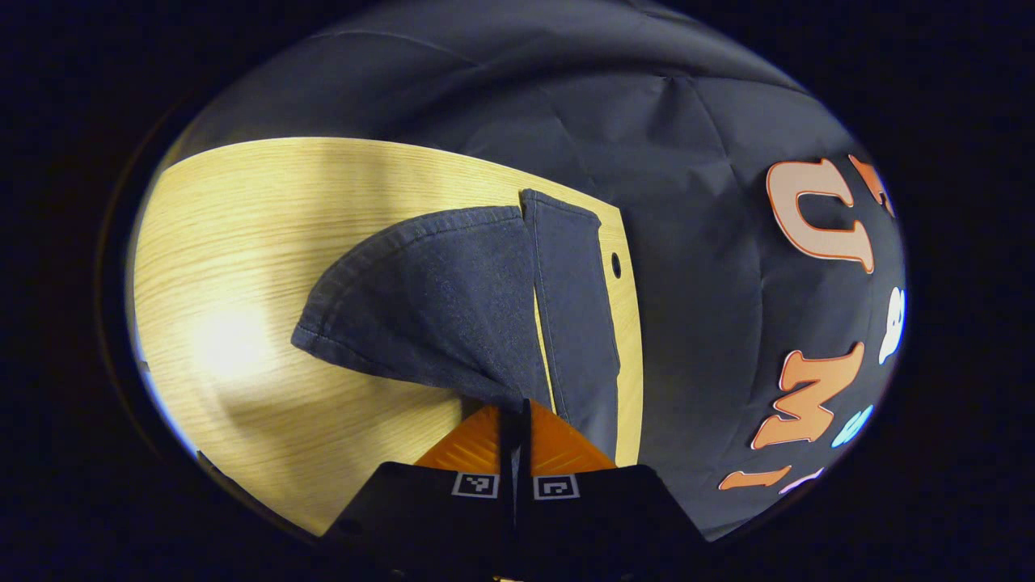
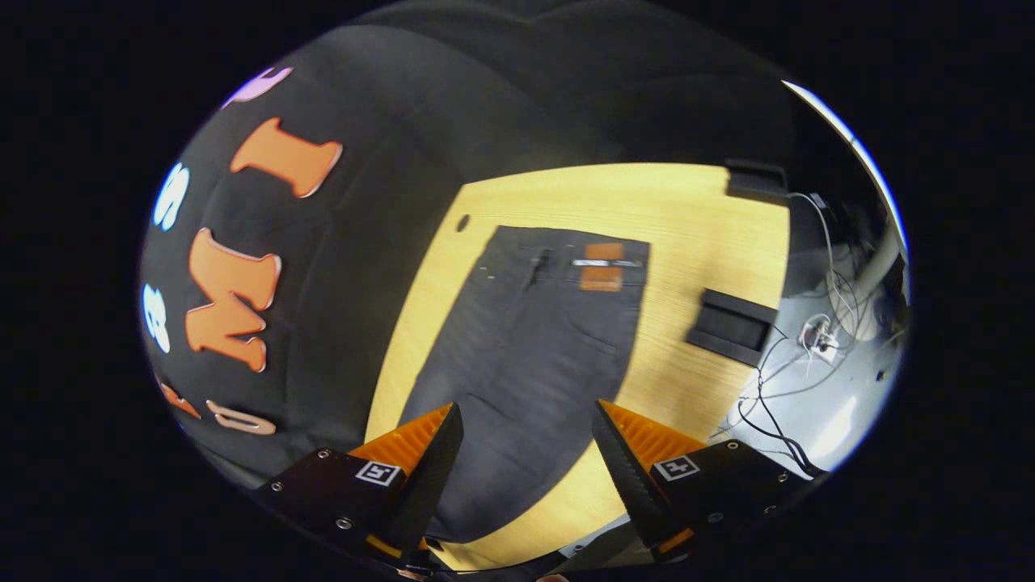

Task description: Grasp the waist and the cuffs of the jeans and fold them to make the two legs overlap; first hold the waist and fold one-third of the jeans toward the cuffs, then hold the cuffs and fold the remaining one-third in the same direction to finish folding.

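Left gripper point(image 1: 515, 424): two orange fingers point(image 1: 473, 444) with a fine ribbed texture on the outer faces, each tapering to a point at the tip. The inner edges are black. Each finger sits on a black body, and each body carries one small square black-and-white marker near the finger base.

Right gripper point(image 2: 525, 420): two wedge-shaped fingers point(image 2: 420, 440), orange with ridged outer faces and dark textured inner faces. Each is mounted on a black block. Small silver screws show on both blocks, and each block bears one square black-and-white marker. An orange strip shows under the lower edge of each block.
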A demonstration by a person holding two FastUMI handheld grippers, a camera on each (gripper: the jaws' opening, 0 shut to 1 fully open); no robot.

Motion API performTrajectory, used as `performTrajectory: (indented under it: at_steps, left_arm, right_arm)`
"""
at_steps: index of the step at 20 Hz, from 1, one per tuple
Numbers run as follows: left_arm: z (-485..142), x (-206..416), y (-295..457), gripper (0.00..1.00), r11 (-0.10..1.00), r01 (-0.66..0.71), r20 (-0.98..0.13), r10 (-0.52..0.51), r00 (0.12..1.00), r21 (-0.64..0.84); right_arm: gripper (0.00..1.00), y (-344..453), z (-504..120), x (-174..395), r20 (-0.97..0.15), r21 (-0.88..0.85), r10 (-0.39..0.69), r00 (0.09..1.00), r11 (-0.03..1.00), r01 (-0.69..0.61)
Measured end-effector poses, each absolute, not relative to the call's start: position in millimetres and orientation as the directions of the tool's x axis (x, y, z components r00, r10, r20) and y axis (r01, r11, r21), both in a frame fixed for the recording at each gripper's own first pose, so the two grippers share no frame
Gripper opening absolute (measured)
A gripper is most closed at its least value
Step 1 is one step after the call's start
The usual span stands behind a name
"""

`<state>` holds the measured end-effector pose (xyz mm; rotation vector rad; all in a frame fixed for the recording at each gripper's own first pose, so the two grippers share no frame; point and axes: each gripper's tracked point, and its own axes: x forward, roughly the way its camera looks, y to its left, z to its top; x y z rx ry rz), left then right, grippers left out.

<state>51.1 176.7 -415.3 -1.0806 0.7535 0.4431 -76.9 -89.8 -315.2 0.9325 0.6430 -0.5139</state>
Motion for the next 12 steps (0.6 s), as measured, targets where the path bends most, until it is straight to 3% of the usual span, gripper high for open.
performTrajectory:
  at_steps: [12]
  left_arm:
    - [-413,47,175,0.01,0.411,-0.689,-0.762,-0.022,0.647,-0.597]
  right_arm:
    - [0.98,-123,-381,-56,-0.773,0.516,-0.132,0.62,0.437,0.737]
